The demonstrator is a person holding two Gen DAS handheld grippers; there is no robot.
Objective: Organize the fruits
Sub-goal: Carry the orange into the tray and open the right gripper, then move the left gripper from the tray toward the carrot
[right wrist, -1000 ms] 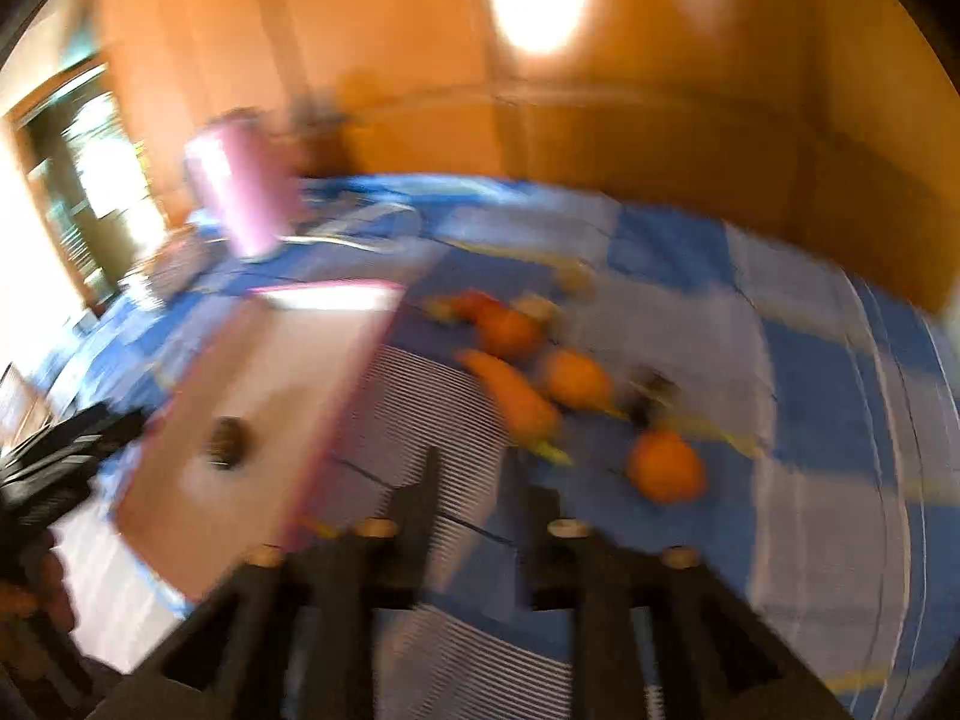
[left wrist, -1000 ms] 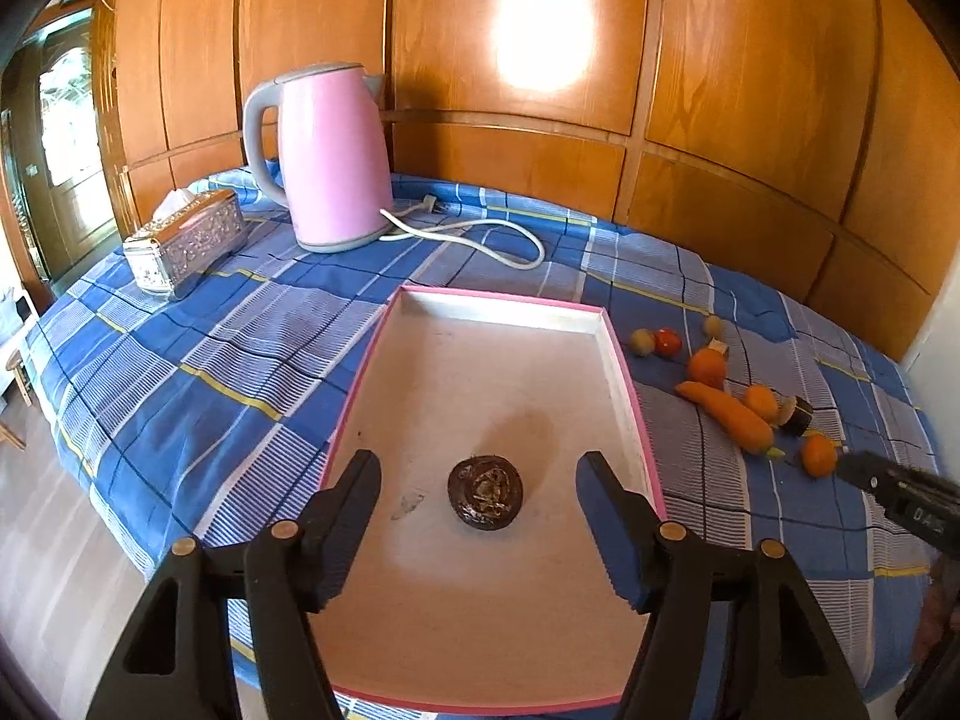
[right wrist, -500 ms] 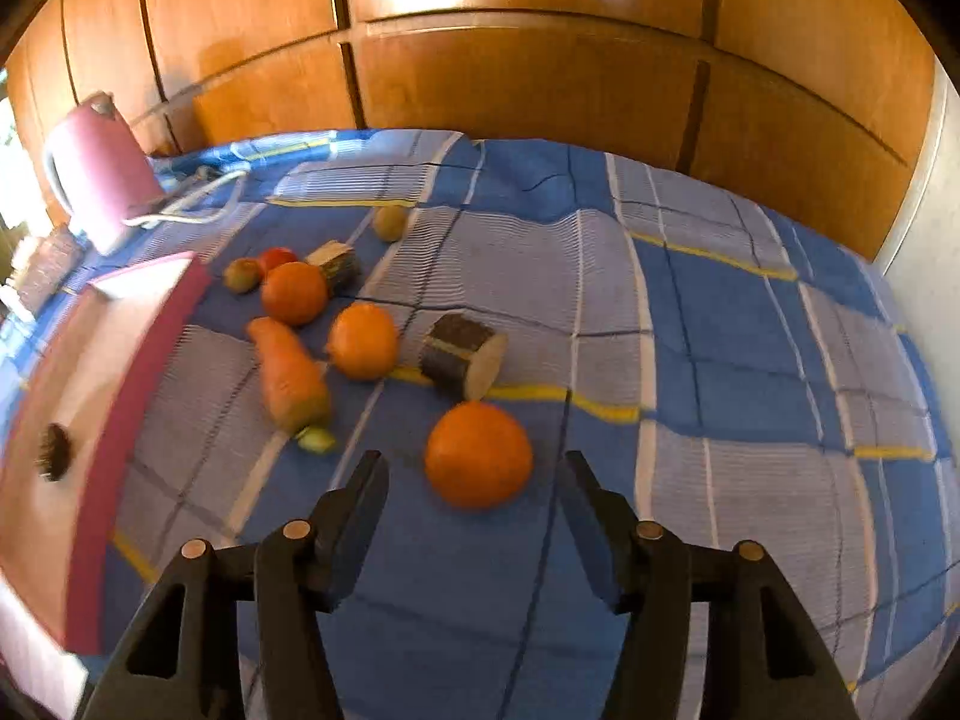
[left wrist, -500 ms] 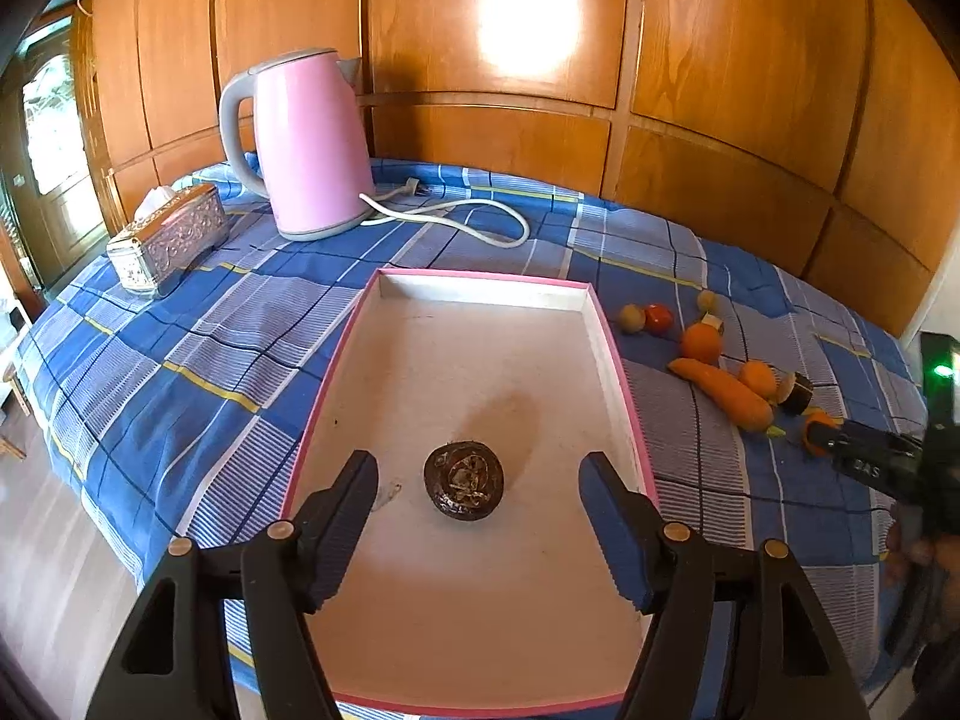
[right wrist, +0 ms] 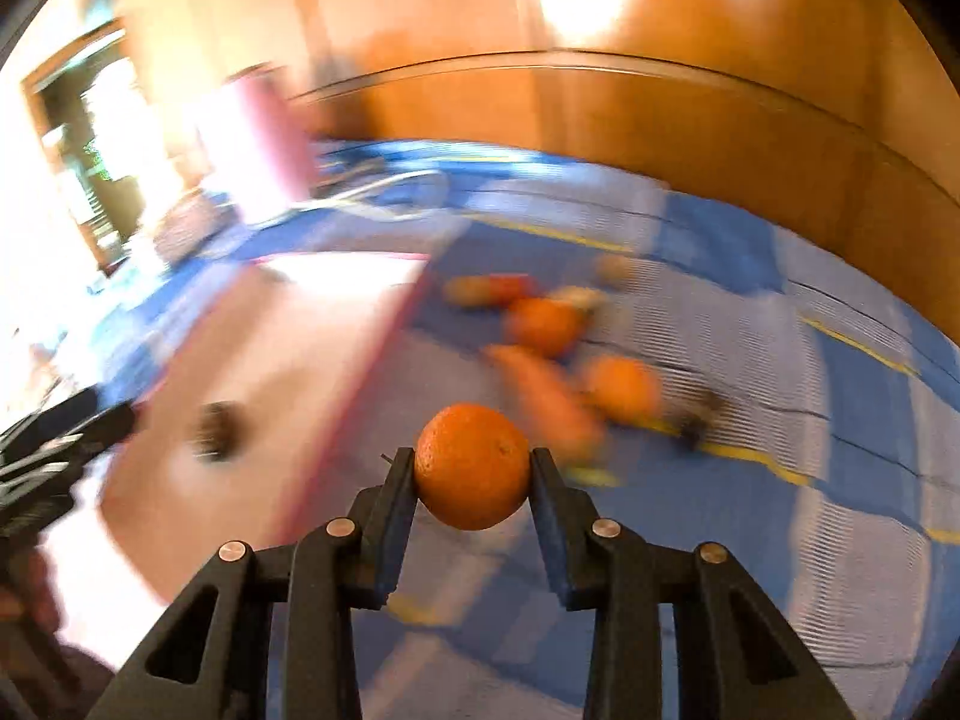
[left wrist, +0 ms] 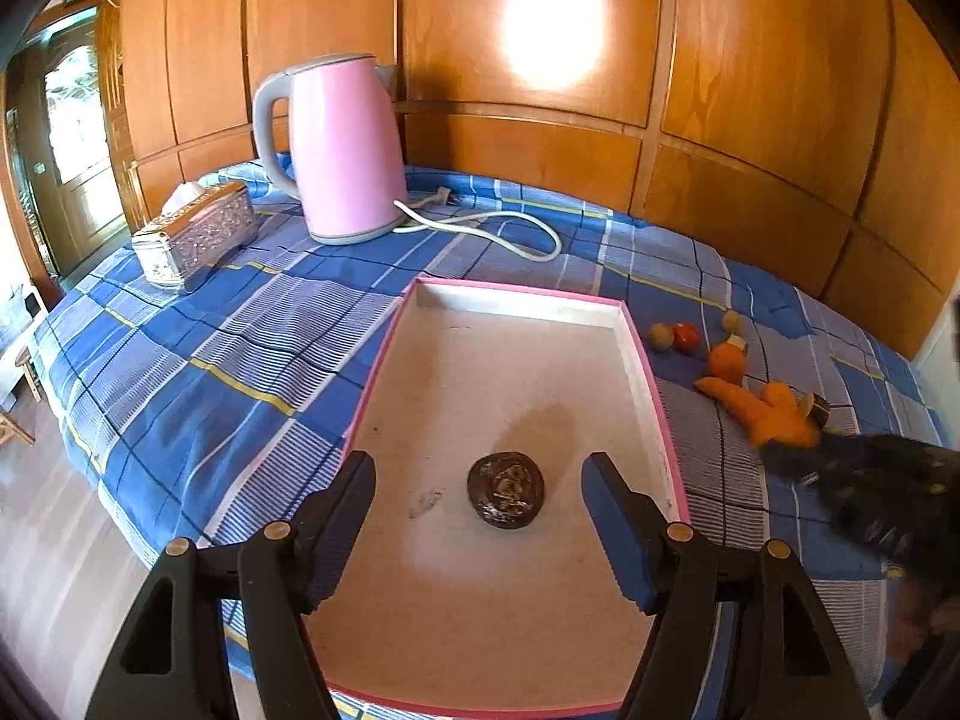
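Note:
A pink-rimmed tray [left wrist: 645, 360] lies on the blue checked cloth with one dark round fruit [left wrist: 507, 490] in it. My left gripper [left wrist: 478, 468] hovers over the tray's near half, its jaws opening, with nothing gripped. An orange [right wrist: 473, 468] sits pressed between the closing pads of my right gripper [right wrist: 473, 463], raised above the cloth just right of the tray's edge. That gripper appears as a dark blur [left wrist: 870, 474] in the left wrist view. A carrot [left wrist: 738, 405], another orange [left wrist: 726, 360], a small red fruit [left wrist: 686, 336] and other small pieces lie on the cloth right of the tray.
A pink kettle [left wrist: 342, 150] with a white cord [left wrist: 498, 228] stands behind the tray. A silver tissue box [left wrist: 195, 234] sits at the back left. Wooden panels close off the back. The table's edge drops to the floor on the left.
My right gripper has shut on the orange that lay between its fingers, lifted it and swung left toward the tray. The left gripper has stayed over the tray.

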